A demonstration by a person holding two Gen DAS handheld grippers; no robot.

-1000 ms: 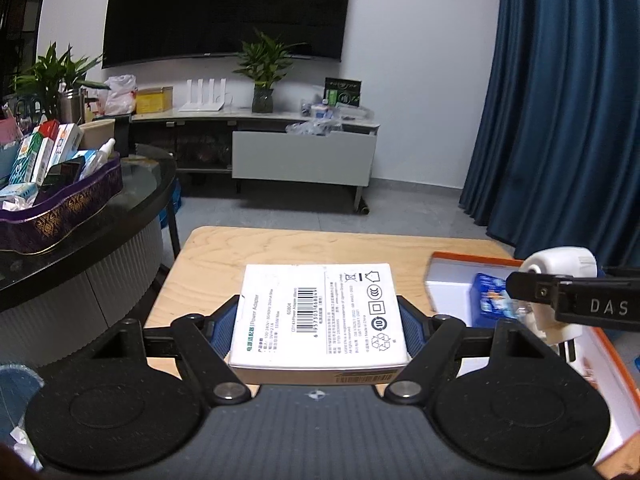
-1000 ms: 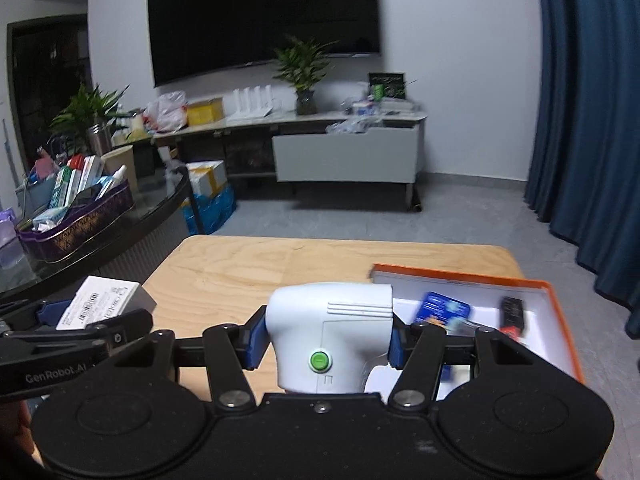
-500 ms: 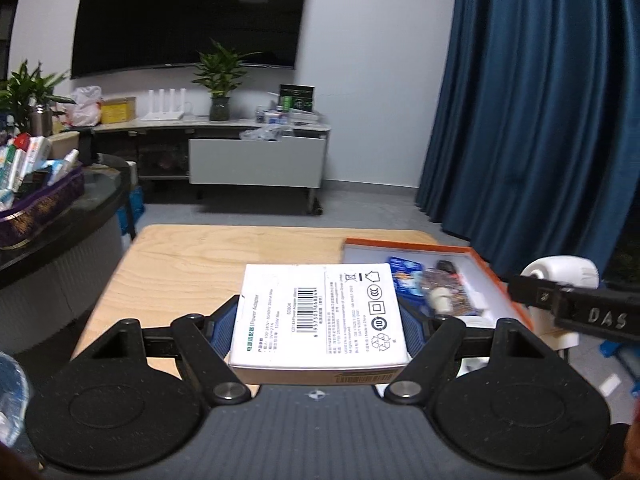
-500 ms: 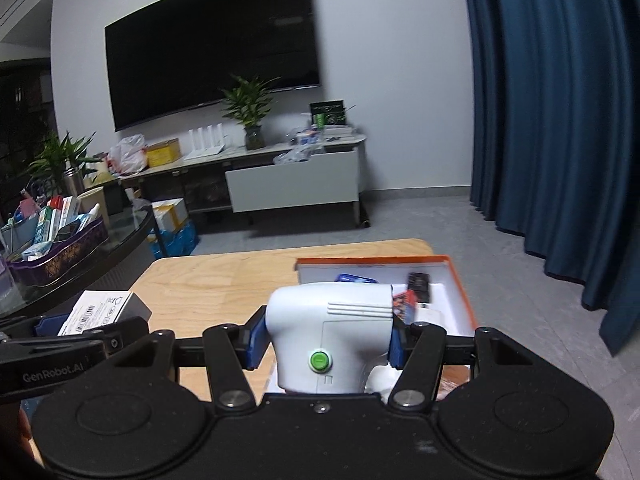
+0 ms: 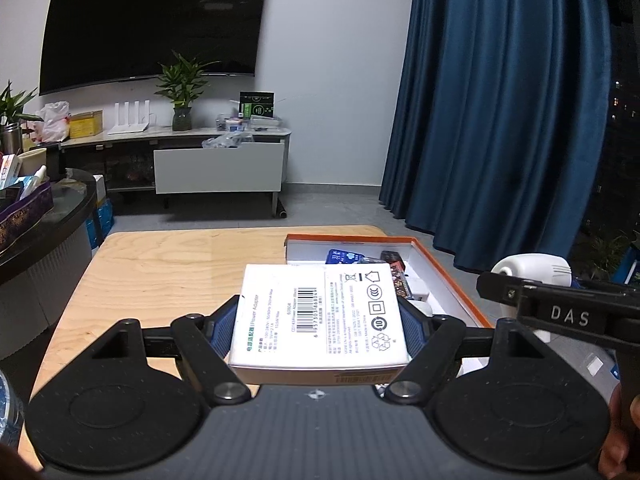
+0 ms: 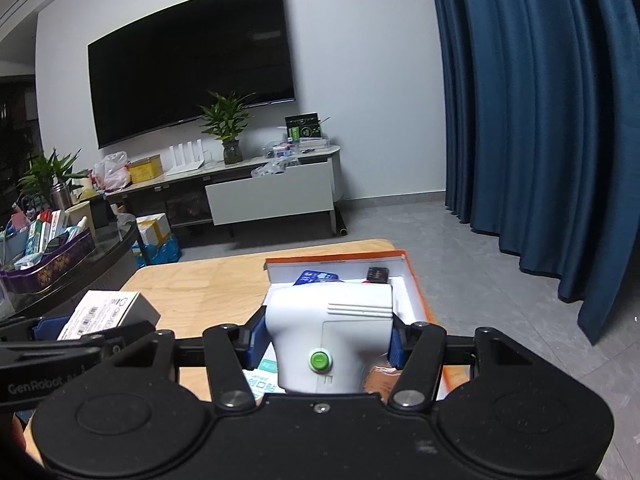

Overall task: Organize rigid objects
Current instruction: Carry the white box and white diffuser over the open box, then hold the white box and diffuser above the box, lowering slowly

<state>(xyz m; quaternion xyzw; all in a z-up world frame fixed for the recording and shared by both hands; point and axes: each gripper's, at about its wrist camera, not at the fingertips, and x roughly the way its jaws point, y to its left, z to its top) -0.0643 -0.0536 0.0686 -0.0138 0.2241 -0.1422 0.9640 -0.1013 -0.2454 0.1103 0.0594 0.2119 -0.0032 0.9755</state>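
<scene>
My left gripper (image 5: 318,320) is shut on a white power adapter box (image 5: 320,316) with a barcode, held flat above the wooden table (image 5: 160,280). The same box (image 6: 102,314) shows at the left of the right wrist view. My right gripper (image 6: 326,336) is shut on a white plastic device (image 6: 330,328) with a green button; this device (image 5: 532,270) appears at the right of the left wrist view. An orange-rimmed white tray (image 5: 444,268) on the table's right side holds a blue packet (image 5: 344,257) and a dark item (image 6: 378,274). The device hangs over that tray (image 6: 416,292).
A dark glass table (image 5: 48,224) with a purple basket (image 6: 52,264) of packets stands to the left. Beyond the wooden table are grey floor, a TV cabinet (image 5: 218,168) and blue curtains (image 5: 500,120) at the right.
Both grippers have swung rightward with their loads, so the tray now lies straight ahead of each. Both grips are unchanged.
</scene>
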